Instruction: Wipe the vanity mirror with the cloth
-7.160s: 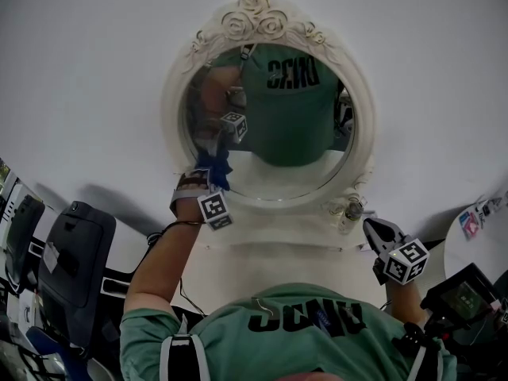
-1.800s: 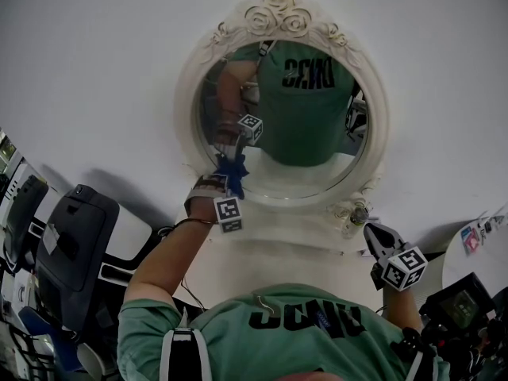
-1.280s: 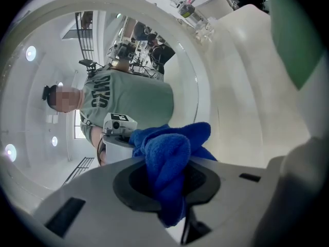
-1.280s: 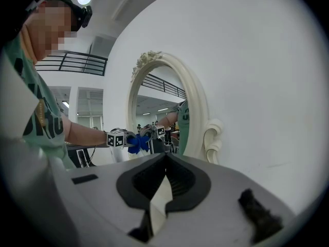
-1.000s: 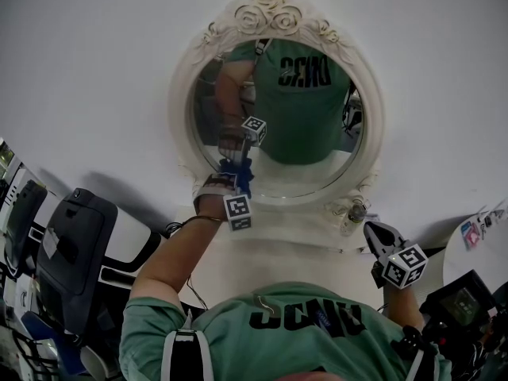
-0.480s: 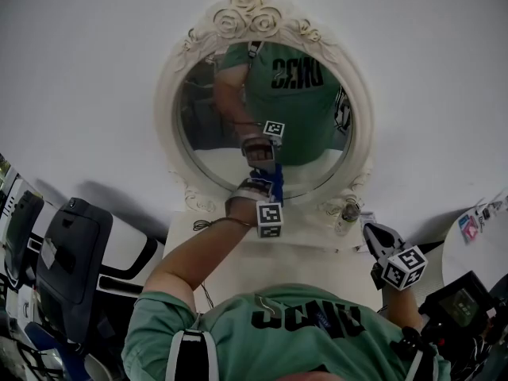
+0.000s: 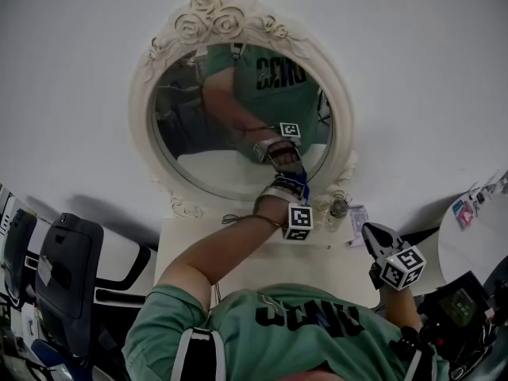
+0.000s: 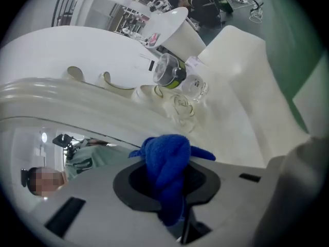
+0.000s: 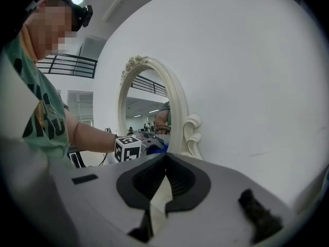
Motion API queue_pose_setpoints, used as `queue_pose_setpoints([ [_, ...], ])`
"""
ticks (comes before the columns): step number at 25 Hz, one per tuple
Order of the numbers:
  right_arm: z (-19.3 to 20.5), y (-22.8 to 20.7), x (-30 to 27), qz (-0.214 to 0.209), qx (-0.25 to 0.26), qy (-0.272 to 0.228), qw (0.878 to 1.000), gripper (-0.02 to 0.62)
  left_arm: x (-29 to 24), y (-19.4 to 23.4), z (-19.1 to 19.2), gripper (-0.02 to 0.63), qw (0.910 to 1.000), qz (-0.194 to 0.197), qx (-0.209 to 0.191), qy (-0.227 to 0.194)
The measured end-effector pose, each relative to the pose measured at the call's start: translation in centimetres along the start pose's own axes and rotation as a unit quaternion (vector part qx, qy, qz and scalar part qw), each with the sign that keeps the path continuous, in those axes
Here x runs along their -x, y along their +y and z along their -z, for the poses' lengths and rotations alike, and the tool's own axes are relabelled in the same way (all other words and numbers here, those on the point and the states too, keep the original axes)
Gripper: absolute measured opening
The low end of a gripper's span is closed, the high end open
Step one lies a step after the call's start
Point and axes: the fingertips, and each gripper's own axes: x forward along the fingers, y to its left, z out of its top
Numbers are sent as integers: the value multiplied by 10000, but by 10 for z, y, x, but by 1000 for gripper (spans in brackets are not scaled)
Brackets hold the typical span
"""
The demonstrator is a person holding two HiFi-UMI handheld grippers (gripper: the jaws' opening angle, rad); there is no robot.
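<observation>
An oval vanity mirror point(image 7: 230, 125) in a cream frame carved with roses point(image 7: 210, 22) stands against the white wall. My left gripper point(image 7: 295, 190) is shut on a bunched blue cloth point(image 7: 301, 184) and presses it on the lower right of the glass, near the frame. In the left gripper view the blue cloth point(image 8: 167, 161) bulges out between the jaws, just below the frame's curve point(image 8: 77, 107). My right gripper point(image 7: 378, 236) hangs low at the right, apart from the mirror, shut with nothing in it. The right gripper view shows the mirror frame point(image 9: 177, 112) side on.
A small glass jar point(image 7: 339, 207) and a card point(image 7: 356, 217) sit on the white vanity top point(image 7: 238, 256) by the frame's right foot. A dark grey chair-like unit point(image 7: 67, 268) stands at the left. A round white table edge point(image 7: 476, 228) shows at right.
The left gripper has carried the cloth along the bottom of the glass from the lower left to the lower right. The right gripper has stayed in place.
</observation>
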Motion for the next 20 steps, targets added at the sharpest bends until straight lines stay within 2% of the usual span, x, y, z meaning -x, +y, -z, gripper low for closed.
queue_pose_setpoints([
  [5, 3, -1, 0, 10, -44, -10, 10000, 12, 1, 0, -2, 94, 9999, -101, 19, -93],
  [11, -8, 10, -12, -150, 106, -80, 9998, 12, 20, 0, 17, 94, 9985, -283, 387, -264],
  [15, -8, 13, -16, -193, 124, -50, 9997, 12, 46, -10, 69, 94, 9965, -389, 737, -48],
  [20, -11, 24, -25, -337, 199, -11, 9992, 12, 71, -45, 162, 94, 9919, -277, 1069, 624],
])
